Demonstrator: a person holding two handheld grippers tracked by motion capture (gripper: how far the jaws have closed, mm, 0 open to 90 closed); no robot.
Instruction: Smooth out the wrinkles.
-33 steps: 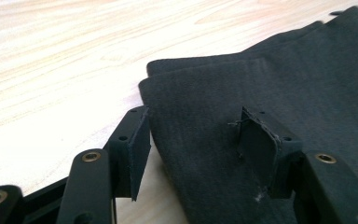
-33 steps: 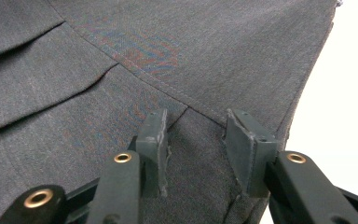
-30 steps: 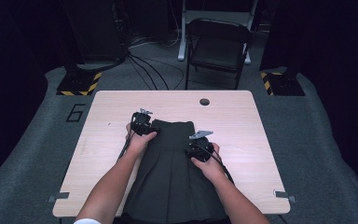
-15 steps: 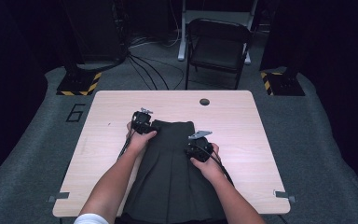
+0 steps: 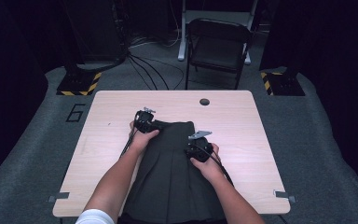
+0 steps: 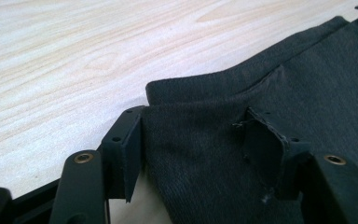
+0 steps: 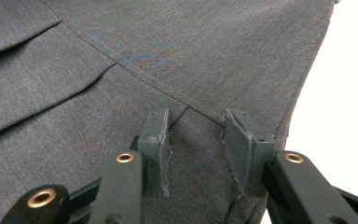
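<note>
A dark grey pleated skirt [image 5: 172,177] lies flat on the light wooden table [image 5: 233,121], waistband at the far end, hem over the near edge. My left gripper [image 5: 145,120] is at the waistband's far left corner. In the left gripper view the jaws [image 6: 196,121] stand wide apart, with the skirt's corner [image 6: 307,70] lying between the pads, not pinched. My right gripper [image 5: 197,141] rests on the skirt's right side, just below the waistband. In the right gripper view [image 7: 196,116] its jaws are apart and press down on the cloth [image 7: 191,42] near the waist seam.
A small dark round hole [image 5: 204,101] sits in the tabletop beyond the skirt. A black folding chair [image 5: 219,44] stands behind the table's far edge, with cables on the floor. Bare wood [image 5: 107,140] lies on both sides of the skirt.
</note>
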